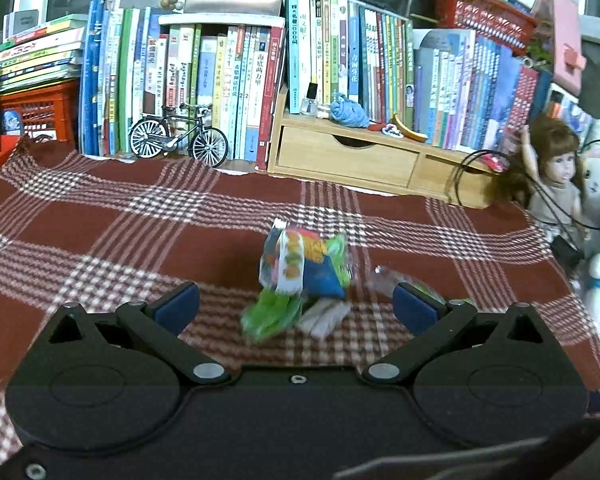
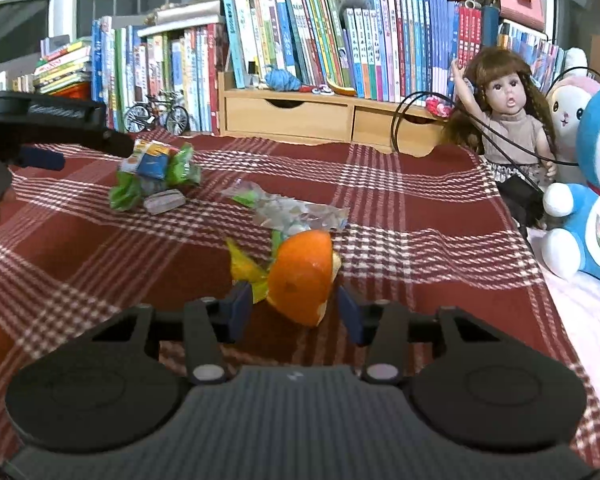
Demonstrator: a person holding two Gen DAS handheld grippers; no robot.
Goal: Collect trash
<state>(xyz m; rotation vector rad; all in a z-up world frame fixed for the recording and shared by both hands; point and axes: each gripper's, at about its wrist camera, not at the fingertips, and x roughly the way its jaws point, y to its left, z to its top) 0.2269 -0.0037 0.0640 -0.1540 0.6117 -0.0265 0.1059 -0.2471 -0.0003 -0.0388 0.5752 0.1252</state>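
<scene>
On the red plaid cloth (image 1: 100, 216) lies a small pile of crumpled wrappers (image 1: 300, 264), blue, orange, green and grey. My left gripper (image 1: 296, 306) stands wide open just short of it, its blue pads on either side and touching nothing. The right wrist view shows that pile (image 2: 156, 164) with the left gripper (image 2: 84, 152) beside it. An orange peel (image 2: 300, 276) with a yellow-green wrapper (image 2: 244, 268) sits between the fingers of my right gripper (image 2: 296, 310). Those jaws are narrowed around the peel, with a slim gap on the right side. A clear crumpled wrapper (image 2: 296, 212) lies beyond.
Rows of books (image 1: 228, 72) and a wooden drawer organiser (image 1: 340, 156) line the back edge. A model bicycle (image 1: 178, 136) stands by the books, a red crate (image 1: 36, 108) at far left. A doll (image 2: 508, 120), a black cable (image 2: 404, 120) and plush toys (image 2: 596, 200) crowd the right side.
</scene>
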